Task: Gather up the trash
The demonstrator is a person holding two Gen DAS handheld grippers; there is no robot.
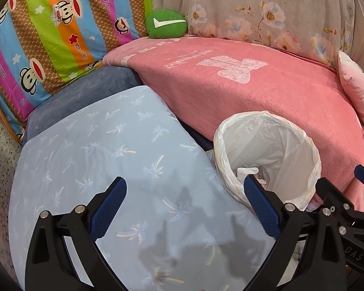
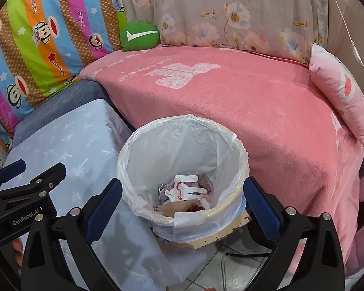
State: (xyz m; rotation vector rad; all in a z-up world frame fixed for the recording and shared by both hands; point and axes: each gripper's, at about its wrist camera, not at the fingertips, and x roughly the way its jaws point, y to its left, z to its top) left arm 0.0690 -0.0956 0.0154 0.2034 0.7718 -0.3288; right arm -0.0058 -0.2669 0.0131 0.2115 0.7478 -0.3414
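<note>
A round trash bin lined with a white plastic bag point(image 2: 182, 133) stands between the light blue table and the pink sofa; it also shows in the left wrist view point(image 1: 267, 126). Crumpled white and pink trash point(image 2: 186, 190) lies at its bottom. My right gripper point(image 2: 182, 191) is open and empty, directly above the bin's mouth, its jaws either side of the rim. My left gripper point(image 1: 185, 189) is open and empty over the light blue table point(image 1: 97, 150), just left of the bin. The right gripper's body shows at the left view's lower right point(image 1: 347, 208).
A pink blanket point(image 2: 254, 101) covers the sofa seat behind the bin. A green cushion point(image 2: 139, 35), a striped monkey-print quilt point(image 2: 48, 36), a floral cover point(image 2: 230, 12) and a pink pillow point(image 2: 339, 89) ring it. Tiled floor with a cable point(image 2: 230, 257) lies under the bin.
</note>
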